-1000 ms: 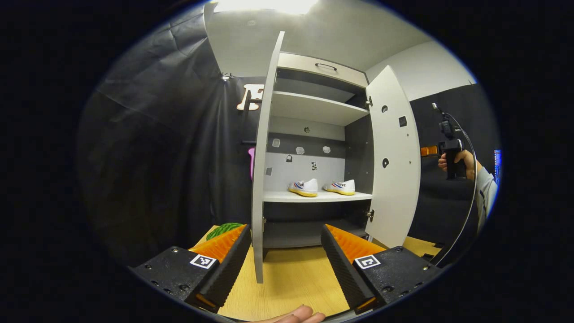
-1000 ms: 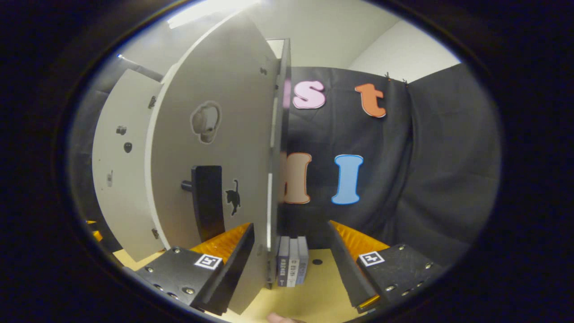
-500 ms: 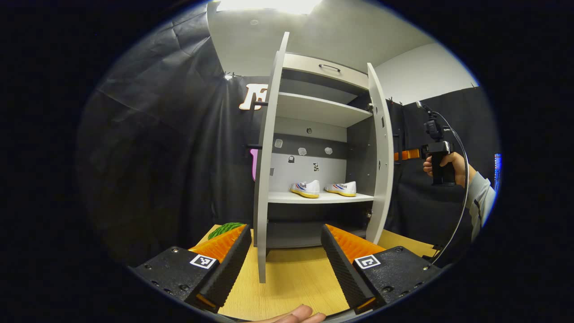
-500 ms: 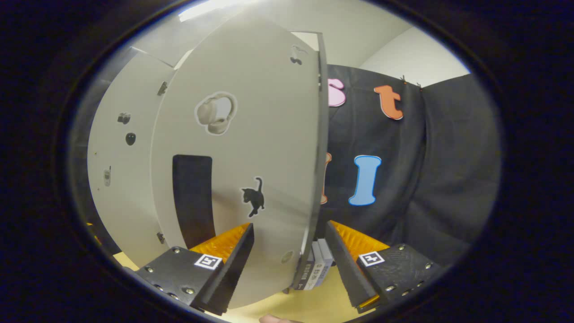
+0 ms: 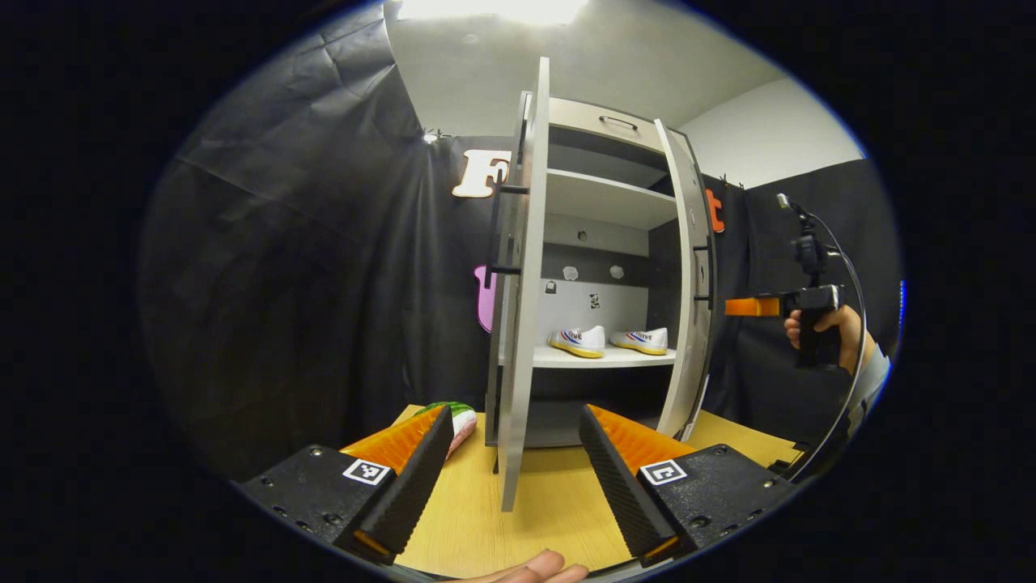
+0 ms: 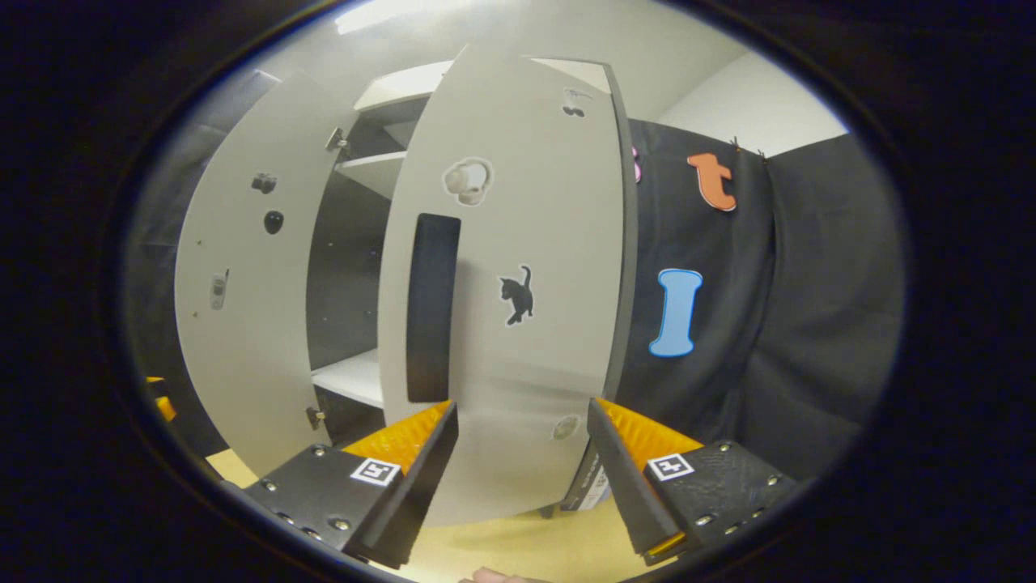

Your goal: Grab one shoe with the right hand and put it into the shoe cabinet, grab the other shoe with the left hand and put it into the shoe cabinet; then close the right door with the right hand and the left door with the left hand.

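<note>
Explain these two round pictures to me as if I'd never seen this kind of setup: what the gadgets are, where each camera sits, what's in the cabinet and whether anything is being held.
There is no robot here. A person holds a two-finger gripper in each hand, and a fisheye camera rides on each one, looking forward along its fingers.

The left gripper view shows the left gripper at the bottom, open and holding nothing. Ahead, on a wooden table, stands a shoe cabinet. Two white shoes sit side by side on its middle shelf. The left door stands wide open, seen edge-on. Farther right, a hand holds the right gripper out by the right door.

The right gripper view looks at that right door from outside: it is partly shut, with a dark handle and a cat sticker. The right gripper is open and empty.
</note>
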A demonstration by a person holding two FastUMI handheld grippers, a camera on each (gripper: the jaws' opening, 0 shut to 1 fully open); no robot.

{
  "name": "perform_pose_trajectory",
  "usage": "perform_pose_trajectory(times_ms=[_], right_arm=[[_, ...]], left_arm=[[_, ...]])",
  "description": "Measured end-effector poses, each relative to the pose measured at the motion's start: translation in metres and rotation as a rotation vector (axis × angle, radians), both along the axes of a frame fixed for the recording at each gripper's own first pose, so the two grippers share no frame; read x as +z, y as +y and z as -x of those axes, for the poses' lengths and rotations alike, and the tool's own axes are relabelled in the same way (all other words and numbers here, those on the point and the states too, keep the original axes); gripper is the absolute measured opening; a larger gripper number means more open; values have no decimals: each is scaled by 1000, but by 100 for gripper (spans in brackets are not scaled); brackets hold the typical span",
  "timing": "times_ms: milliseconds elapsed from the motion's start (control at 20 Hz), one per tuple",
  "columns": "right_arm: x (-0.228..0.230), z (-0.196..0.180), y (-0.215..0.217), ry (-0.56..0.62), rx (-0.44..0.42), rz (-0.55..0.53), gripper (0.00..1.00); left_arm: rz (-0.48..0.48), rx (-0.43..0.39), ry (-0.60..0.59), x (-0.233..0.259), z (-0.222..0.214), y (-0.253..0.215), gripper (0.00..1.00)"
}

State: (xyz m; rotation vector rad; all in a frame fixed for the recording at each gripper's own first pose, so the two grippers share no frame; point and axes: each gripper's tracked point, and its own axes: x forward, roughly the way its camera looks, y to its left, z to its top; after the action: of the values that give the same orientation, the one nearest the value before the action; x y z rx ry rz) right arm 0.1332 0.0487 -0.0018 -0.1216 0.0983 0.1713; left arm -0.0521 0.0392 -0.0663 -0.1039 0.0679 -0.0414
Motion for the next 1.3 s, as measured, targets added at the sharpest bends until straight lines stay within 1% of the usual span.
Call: perform_pose_trajectory(times_ms=[50,100,150,200,250,300,450,500,550,600,650,700,750,800,850,900,950,1000,1050,1100,1150,1200,1250,1300], right_arm=[[-2,11,-7,-11,-23,14,95],[-3,20,-12,-28,-47,29,95],[-3,31,-21,-52,-87,45,96],[-7,42,-27,-61,-113,64,96],[-15,47,-34,-68,-130,69,96],[-22,60,-37,-67,-139,72,95],[-49,101,-35,-65,-127,55,96],[-57,113,-31,-67,-111,34,91],[-67,123,-27,-61,-95,13,92],[-78,133,-24,-52,-83,-5,95],[-89,141,-25,-41,-82,-11,95],[-97,147,-26,-32,-85,-9,91],[-103,152,-28,-26,-89,-9,95],[-106,157,-29,-22,-92,-24,95],[-104,162,-32,-30,-105,-50,95],[-101,166,-35,-40,-119,-75,95],[-98,171,-36,-51,-125,-94,95],[-94,176,-37,-66,-123,-105,95],[-91,181,-37,-79,-120,-107,95],[-88,184,-37,-92,-118,-108,95],[-85,187,-38,-102,-116,-104,95],[-84,190,-38,-109,-113,-101,95],[-84,192,-37,-113,-109,-98,95],[-84,195,-36,-115,-104,-95,95]], left_arm=[[-2,14,-2,2,-1,6,96],[-7,25,-6,4,-5,12,93],[-9,33,-1,6,-8,18,96],[-9,44,10,6,-12,26,93],[-5,66,19,7,-15,37,96],[-2,85,15,13,-19,49,96],[-27,115,21,25,-35,78,96],[-35,128,29,30,-43,89,99],[-25,141,34,33,-50,100,96],[-12,150,46,35,-56,108,96],[-8,152,54,35,-59,116,96],[-10,162,65,33,-63,124,94],[-30,176,68,34,-68,134,96],[-50,199,70,37,-72,147,93],[-68,218,68,41,-75,158,96],[-77,230,71,42,-79,165,96],[-76,240,75,45,-81,171,93],[-64,242,77,49,-85,174,94],[-52,246,80,54,-88,177,96],[-44,255,75,60,-92,182,96],[-39,261,71,68,-96,185,94],[-32,263,66,76,-101,185,96],[-23,259,55,84,-105,184,96],[-19,238,44,94,-109,178,96]])
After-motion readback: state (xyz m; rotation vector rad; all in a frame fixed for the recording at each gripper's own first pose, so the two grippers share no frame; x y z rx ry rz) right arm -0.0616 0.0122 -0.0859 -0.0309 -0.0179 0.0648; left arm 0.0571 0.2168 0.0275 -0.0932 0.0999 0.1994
